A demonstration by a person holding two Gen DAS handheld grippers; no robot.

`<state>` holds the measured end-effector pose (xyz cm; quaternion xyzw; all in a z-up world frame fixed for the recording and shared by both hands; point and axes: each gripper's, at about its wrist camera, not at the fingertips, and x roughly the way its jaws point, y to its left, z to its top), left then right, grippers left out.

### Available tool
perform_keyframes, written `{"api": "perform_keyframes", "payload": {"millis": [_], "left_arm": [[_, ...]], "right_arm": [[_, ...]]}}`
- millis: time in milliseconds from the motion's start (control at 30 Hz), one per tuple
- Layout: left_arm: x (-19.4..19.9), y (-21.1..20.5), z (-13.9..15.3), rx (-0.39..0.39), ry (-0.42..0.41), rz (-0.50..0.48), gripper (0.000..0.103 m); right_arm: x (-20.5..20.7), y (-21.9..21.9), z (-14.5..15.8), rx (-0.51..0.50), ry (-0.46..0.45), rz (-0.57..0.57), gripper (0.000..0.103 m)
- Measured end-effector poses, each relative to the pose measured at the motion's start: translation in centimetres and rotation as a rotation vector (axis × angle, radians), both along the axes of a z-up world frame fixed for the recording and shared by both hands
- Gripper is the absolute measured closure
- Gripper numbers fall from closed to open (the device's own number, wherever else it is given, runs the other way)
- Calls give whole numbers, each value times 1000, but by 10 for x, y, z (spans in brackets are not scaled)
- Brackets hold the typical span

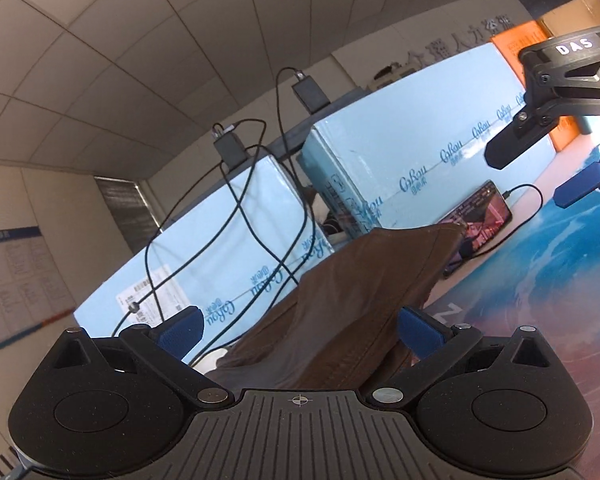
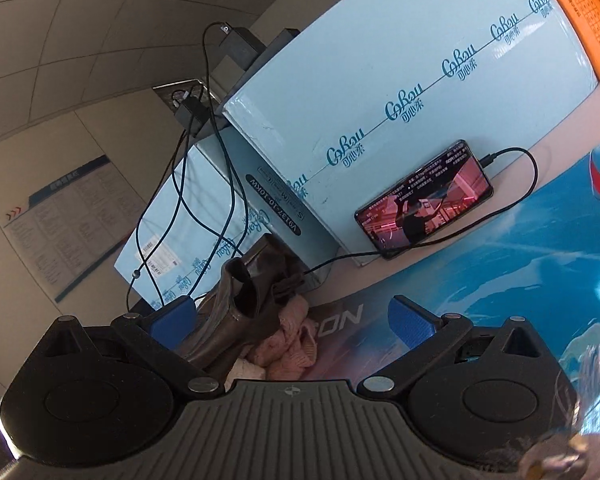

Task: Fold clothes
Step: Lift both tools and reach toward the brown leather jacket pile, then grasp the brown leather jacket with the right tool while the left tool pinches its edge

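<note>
A brown leather-like garment (image 1: 340, 300) is heaped between the wide-apart blue pads of my left gripper (image 1: 300, 332), which is open and not clamped on it. In the right wrist view the brown garment (image 2: 244, 300) lies crumpled at the left with a pink knitted garment (image 2: 292, 344) below it. My right gripper (image 2: 296, 322) is open and empty, with its left pad (image 2: 174, 320) beside the brown garment. The right gripper also shows at the upper right of the left wrist view (image 1: 540, 168), raised above the table.
Light blue cartons (image 2: 400, 92) stand along the back of the table. A phone (image 2: 424, 200) with a lit screen leans against one, with a black cable attached. Chargers and cables (image 1: 236, 200) hang over the cartons. A printed blue mat (image 2: 500, 280) covers the table. An orange box (image 2: 584, 16) stands at the far right.
</note>
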<state>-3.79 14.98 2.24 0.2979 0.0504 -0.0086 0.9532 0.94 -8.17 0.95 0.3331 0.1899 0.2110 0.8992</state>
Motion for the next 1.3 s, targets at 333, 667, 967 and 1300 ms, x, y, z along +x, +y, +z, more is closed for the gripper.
{"api": "perform_keyframes", "payload": {"millis": [333, 667, 967, 1300], "left_arm": [[50, 17, 9, -292, 101, 78, 21], [50, 108, -4, -811, 169, 26, 78], [53, 116, -10, -871, 160, 49, 87], [22, 98, 0, -793, -112, -1, 97]], "right_arm": [[17, 5, -9, 73, 76, 21, 0], [70, 69, -13, 137, 145, 138, 0], [112, 125, 1, 10, 188, 91, 77], [60, 156, 43, -58, -191, 239, 83]]}}
